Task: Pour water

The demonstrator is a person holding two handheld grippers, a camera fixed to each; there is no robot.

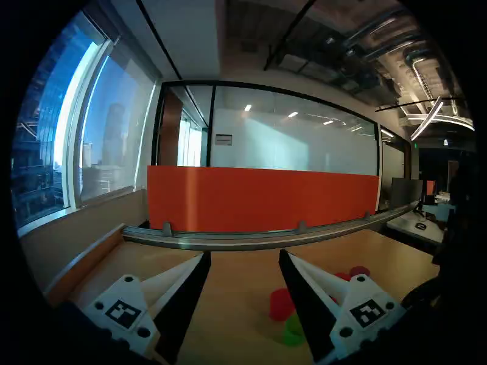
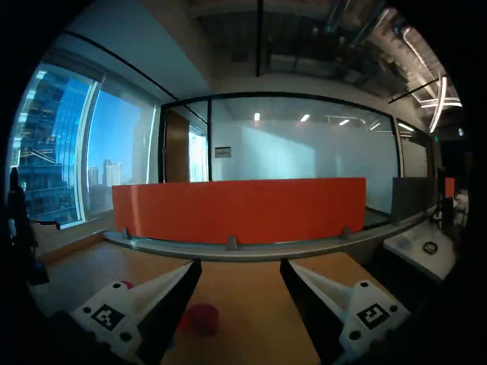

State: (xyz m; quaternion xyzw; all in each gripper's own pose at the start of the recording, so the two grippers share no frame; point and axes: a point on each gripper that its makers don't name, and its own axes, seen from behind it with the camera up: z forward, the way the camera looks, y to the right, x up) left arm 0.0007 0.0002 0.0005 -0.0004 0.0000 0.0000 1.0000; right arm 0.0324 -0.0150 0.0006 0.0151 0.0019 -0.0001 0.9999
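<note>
My left gripper point(image 1: 243, 255) is open above a wooden table point(image 1: 243, 304), with nothing between its fingers. Just inside its right finger stand a red cup point(image 1: 280, 303) and, nearer, a green cup point(image 1: 293, 329). Two more red pieces point(image 1: 358, 271) lie farther off, past that finger; what they are I cannot tell. My right gripper point(image 2: 240, 263) is also open and holds nothing. In the right gripper view a dark red cup point(image 2: 204, 317) stands on the table point(image 2: 255, 316) near the left finger, and a small red thing point(image 2: 126, 284) peeks over that finger.
An orange divider panel point(image 1: 262, 198) on a metal rail point(image 1: 262, 238) closes the table's far edge, with a glass wall behind it. Windows run along the left. A second desk point(image 2: 426, 249) with a monitor stands at the right. Something dark point(image 2: 18, 231) is at the left edge.
</note>
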